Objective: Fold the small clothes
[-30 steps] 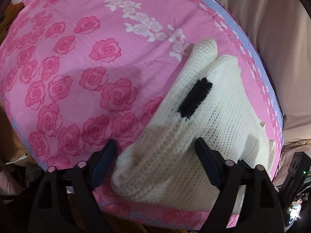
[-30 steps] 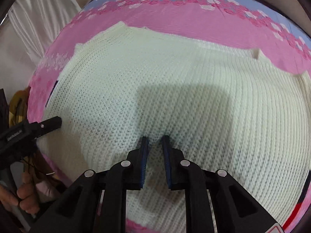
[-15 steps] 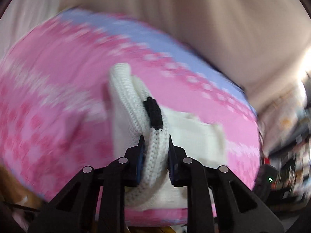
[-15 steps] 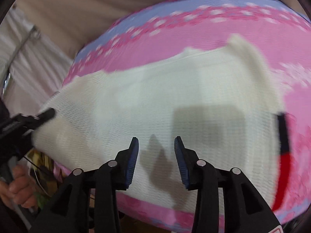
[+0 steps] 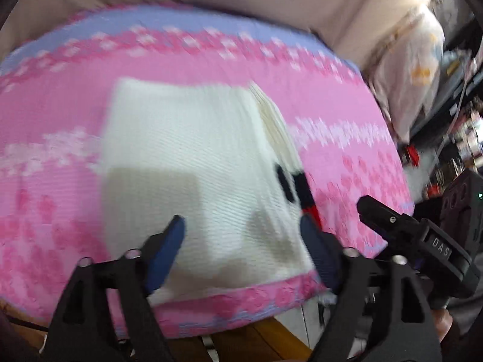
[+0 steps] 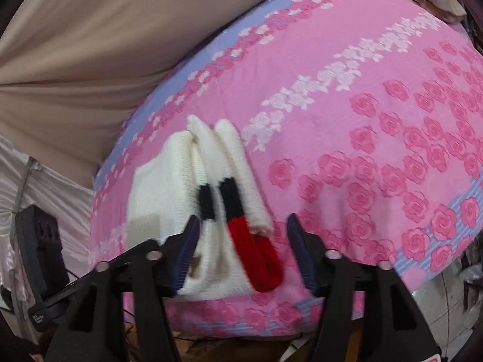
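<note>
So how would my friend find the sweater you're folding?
Look at the pink rose-print bedspread. Near its front edge lies a folded cream knit sweater, the only garment there. Its sleeves lie along one side, banded black, then red at the cuffs.

A lived-in home: rose-print pink bedsheet (image 6: 377, 96), beige curtain (image 6: 90, 36), cluttered shelves (image 5: 459, 120) alongside.

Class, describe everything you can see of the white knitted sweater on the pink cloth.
The white knitted sweater lies folded into a compact, roughly rectangular bundle on the pink rose-print cloth, near its front edge. It looks like chunky, soft ribbed knit. Two sleeves lie along one side, each with a black band; at least one ends in a red cuff. Neither gripper touches it.
</note>
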`<state>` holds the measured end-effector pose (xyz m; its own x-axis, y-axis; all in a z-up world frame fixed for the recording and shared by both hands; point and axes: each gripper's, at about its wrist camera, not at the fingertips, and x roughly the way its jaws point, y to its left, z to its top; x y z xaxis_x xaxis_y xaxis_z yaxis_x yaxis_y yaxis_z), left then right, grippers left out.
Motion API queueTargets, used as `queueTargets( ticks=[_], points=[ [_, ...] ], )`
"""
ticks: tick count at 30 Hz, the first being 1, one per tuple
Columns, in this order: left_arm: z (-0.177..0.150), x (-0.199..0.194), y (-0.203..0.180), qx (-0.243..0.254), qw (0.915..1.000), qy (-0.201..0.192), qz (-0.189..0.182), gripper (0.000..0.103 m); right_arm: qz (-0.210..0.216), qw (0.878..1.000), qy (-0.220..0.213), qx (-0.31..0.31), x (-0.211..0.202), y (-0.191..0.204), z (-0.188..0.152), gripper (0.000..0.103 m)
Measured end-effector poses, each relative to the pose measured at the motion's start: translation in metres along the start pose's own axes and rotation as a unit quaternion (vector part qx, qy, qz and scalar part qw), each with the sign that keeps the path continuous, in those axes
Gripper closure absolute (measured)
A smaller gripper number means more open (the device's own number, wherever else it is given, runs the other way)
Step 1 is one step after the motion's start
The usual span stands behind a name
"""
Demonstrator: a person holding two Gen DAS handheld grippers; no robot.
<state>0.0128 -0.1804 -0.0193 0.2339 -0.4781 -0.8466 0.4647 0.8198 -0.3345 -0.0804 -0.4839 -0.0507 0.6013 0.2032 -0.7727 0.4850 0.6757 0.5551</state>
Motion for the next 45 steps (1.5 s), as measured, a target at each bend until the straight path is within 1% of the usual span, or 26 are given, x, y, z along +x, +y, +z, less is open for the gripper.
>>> queueTargets(
  ticks=[2, 4, 7, 9, 10, 11, 12, 17, 18, 21, 22, 23, 24, 25, 27, 29, 31, 34, 36, 37, 38, 40, 41, 42, 43, 45],
  points=[
    [0.003, -0.010, 0.026, -0.027, 0.9994, -0.005, 0.022, 0.018, 0.032, 0.999, 0.015, -0.006, 0.012, 0.017, 0.005, 0.028],
    [0.000, 0.004, 0.062, -0.068, 0.9953, 0.038, 0.058, 0.019, 0.046, 0.998, 0.036, -0.016, 0.034, 0.035, 0.007, 0.024],
    [-0.019, 0.022, 0.101, -0.137, 0.9844, 0.096, 0.054, 0.027, 0.029, 0.995, 0.086, -0.046, 0.079, 0.058, 0.008, 0.022],
    [-0.026, 0.027, 0.115, -0.156, 0.9794, 0.115, 0.055, 0.028, 0.004, 0.992, 0.118, -0.055, 0.107, 0.065, 0.003, 0.022],
    [-0.029, 0.027, 0.117, -0.156, 0.9791, 0.118, 0.055, 0.032, -0.001, 0.990, 0.130, -0.058, 0.118, 0.069, -0.001, 0.025],
    [-0.030, 0.029, 0.118, -0.149, 0.9793, 0.124, 0.060, 0.034, 0.001, 0.989, 0.135, -0.060, 0.122, 0.073, -0.003, 0.049],
    [-0.032, 0.029, 0.116, -0.143, 0.9797, 0.125, 0.064, 0.035, 0.009, 0.989, 0.135, -0.066, 0.122, 0.081, -0.006, 0.078],
    [-0.034, 0.028, 0.101, -0.121, 0.9814, 0.129, 0.073, 0.035, 0.115, 0.985, 0.048, -0.118, 0.050, 0.132, 0.016, 0.082],
    [-0.032, 0.030, 0.097, -0.113, 0.9826, 0.129, 0.072, 0.035, 0.116, 0.985, 0.036, -0.125, 0.038, 0.134, 0.020, 0.082],
    [-0.029, 0.038, 0.087, -0.096, 0.9833, 0.136, 0.073, 0.037, 0.059, 0.989, 0.024, -0.134, 0.033, 0.107, 0.021, 0.082],
    [-0.029, 0.042, 0.086, -0.096, 0.9828, 0.141, 0.070, 0.037, 0.012, 0.990, 0.033, -0.136, 0.048, 0.087, 0.018, 0.082],
    [-0.031, 0.041, 0.086, -0.097, 0.9827, 0.142, 0.069, 0.036, -0.043, 0.989, 0.060, -0.128, 0.073, 0.057, 0.010, 0.082],
    [-0.031, 0.039, 0.085, -0.095, 0.9833, 0.139, 0.069, 0.037, -0.066, 0.988, 0.089, -0.110, 0.092, 0.034, 0.003, 0.082],
    [-0.028, 0.035, 0.082, -0.092, 0.9844, 0.130, 0.075, 0.038, -0.039, 0.992, 0.093, -0.074, 0.098, 0.012, -0.002, 0.082],
    [-0.020, 0.018, 0.072, -0.074, 0.9896, 0.089, 0.085, 0.039, -0.008, 0.996, 0.082, -0.041, 0.084, 0.005, 0.001, 0.078],
    [-0.008, 0.004, 0.058, -0.055, 0.9935, 0.043, 0.090, 0.038, -0.025, 0.997, 0.060, -0.050, 0.066, 0.016, 0.007, 0.070],
    [0.002, -0.003, 0.043, -0.038, 0.9948, 0.014, 0.093, 0.034, -0.045, 0.996, 0.031, -0.076, 0.046, 0.029, 0.013, 0.070],
    [0.011, 0.013, 0.034, -0.025, 0.9948, 0.017, 0.097, 0.032, -0.033, 0.991, -0.014, -0.132, 0.016, 0.060, 0.022, 0.070],
    [0.009, 0.035, 0.036, -0.022, 0.9931, 0.046, 0.106, 0.032, -0.026, 0.986, -0.002, -0.167, 0.024, 0.083, 0.019, 0.070],
    [0.003, 0.041, 0.042, -0.023, 0.9917, 0.058, 0.112, 0.032, -0.035, 0.981, 0.012, -0.190, 0.037, 0.090, 0.013, 0.070],
    [0.001, 0.052, 0.048, -0.026, 0.9900, 0.074, 0.117, 0.030, -0.062, 0.975, 0.030, -0.213, 0.059, 0.093, 0.007, 0.071],
    [-0.002, 0.061, 0.054, -0.036, 0.9893, 0.086, 0.112, 0.026, -0.126, 0.960, 0.080, -0.235, 0.104, 0.073, -0.009, 0.078],
    [-0.002, 0.063, 0.057, -0.043, 0.9890, 0.088, 0.111, 0.025, -0.118, 0.962, 0.084, -0.230, 0.115, 0.062, -0.014, 0.082],
    [0.000, 0.063, 0.058, -0.045, 0.9889, 0.087, 0.112, 0.025, -0.113, 0.965, 0.074, -0.226, 0.109, 0.062, -0.010, 0.082],
    [0.001, 0.061, 0.058, -0.044, 0.9893, 0.082, 0.112, 0.025, -0.116, 0.965, 0.084, -0.222, 0.103, 0.069, -0.004, 0.083],
    [0.004, 0.055, 0.058, -0.045, 0.9900, 0.070, 0.114, 0.025, -0.086, 0.973, 0.065, -0.205, 0.082, 0.081, 0.011, 0.082]
  ],
)
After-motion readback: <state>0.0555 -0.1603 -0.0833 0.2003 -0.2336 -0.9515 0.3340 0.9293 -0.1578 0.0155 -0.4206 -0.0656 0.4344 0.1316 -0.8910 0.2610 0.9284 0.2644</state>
